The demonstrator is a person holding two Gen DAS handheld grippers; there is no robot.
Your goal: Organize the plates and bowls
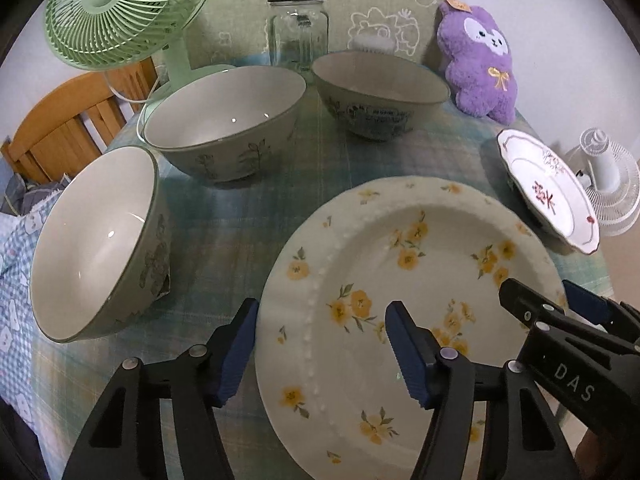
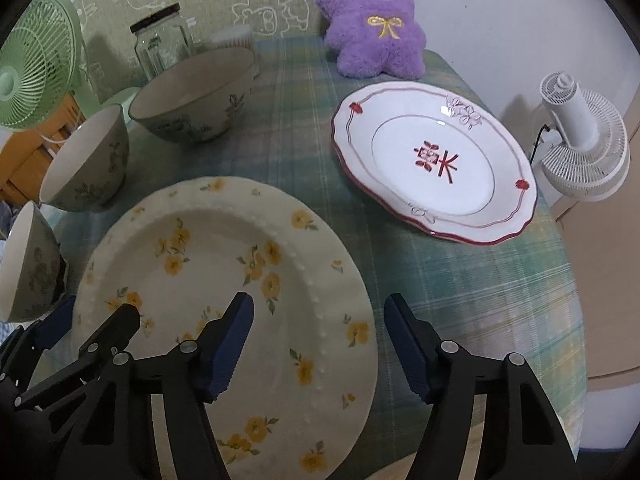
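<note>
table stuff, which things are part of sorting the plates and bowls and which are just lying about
For the job: yellow-flower plate, red-rimmed plate, three green bowls.

Lying about: green fan, glass jar, purple plush toy, white fan.

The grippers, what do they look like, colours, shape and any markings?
Both the left gripper and the right gripper have black plastic linkage arms with silver rivets and ribbed dark blue fingers. White letters "DAS" mark the right one's arm in the left wrist view.

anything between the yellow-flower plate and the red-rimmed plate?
Nothing. In the right wrist view only bare checked tablecloth separates the yellow-flower plate from the red-rimmed plate.
</note>
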